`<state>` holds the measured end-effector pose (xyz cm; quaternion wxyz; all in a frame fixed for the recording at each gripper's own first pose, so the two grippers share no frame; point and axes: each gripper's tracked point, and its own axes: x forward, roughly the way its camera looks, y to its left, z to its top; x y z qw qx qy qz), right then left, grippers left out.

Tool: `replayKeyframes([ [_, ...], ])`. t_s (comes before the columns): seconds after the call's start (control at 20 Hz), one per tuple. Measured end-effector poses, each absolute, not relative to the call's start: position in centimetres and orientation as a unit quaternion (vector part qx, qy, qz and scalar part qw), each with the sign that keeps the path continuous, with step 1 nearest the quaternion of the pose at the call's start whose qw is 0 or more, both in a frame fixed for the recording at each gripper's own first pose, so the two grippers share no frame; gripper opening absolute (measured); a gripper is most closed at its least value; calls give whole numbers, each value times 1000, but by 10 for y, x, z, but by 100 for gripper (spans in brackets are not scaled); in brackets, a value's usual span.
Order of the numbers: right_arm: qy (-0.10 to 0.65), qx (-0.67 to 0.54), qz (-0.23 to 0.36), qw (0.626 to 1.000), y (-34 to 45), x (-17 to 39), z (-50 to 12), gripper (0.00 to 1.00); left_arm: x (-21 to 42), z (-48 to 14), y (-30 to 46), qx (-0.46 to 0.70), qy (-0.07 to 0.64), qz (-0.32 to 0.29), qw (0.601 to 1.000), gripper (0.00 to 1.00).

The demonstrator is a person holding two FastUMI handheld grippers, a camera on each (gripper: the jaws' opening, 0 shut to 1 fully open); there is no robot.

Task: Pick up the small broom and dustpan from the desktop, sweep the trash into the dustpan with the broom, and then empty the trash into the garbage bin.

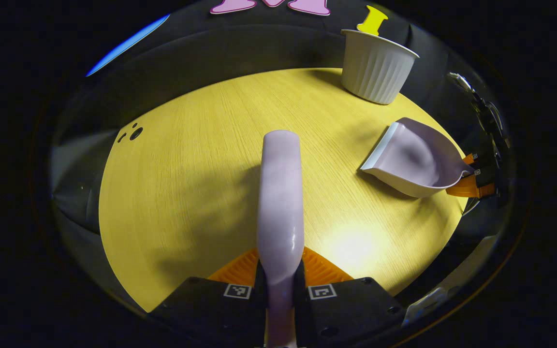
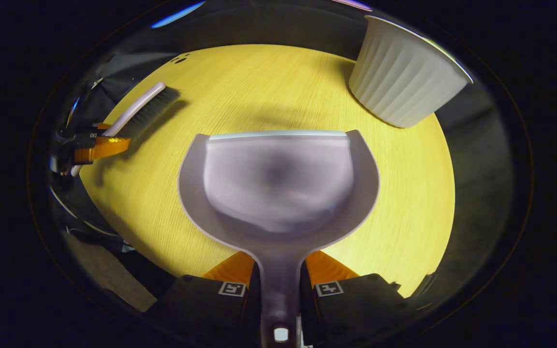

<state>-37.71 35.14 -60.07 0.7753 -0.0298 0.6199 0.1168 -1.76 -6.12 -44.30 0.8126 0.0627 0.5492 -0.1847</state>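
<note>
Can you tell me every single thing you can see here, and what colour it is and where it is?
broom: one, pale lilac back, dark bristles, held over the table
dustpan: one, pale lilac, nothing in it, held above the table
garbage bin: one, white, ribbed, at the table's far edge
table: one, yellow wood grain, round
small dark bits: a few, black, far left of the table
left gripper: one, shut on the broom handle
right gripper: one, shut on the dustpan handle

The broom (image 1: 281,193) hid its own bristles in the left gripper view, and the dustpan (image 2: 278,179) looked blurred inside
</note>
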Motion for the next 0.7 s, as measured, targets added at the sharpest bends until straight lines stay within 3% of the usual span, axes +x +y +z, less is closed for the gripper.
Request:
replayKeyframes([
  [0.05, 623, -24, 112, 774, 350, -379, -605, 37, -15, -447, -60, 64, 551, -182, 812, 28],
  [0.35, 621, -15, 103, 777, 354, -380, -604, 40, -13, -456, -57, 76, 562, -174, 805, 30],
  [0.55, 614, -8, 106, 782, 355, -378, -601, 48, -6, -449, -54, 103, 550, -177, 810, 43],
  [0.65, 602, 1, 102, 792, 353, -375, -590, 45, -7, -440, -50, 111, 543, -169, 815, 55],
  [0.7, 592, 6, 101, 800, 349, -373, -578, 51, -10, -431, -48, 109, 535, -164, 821, 62],
])
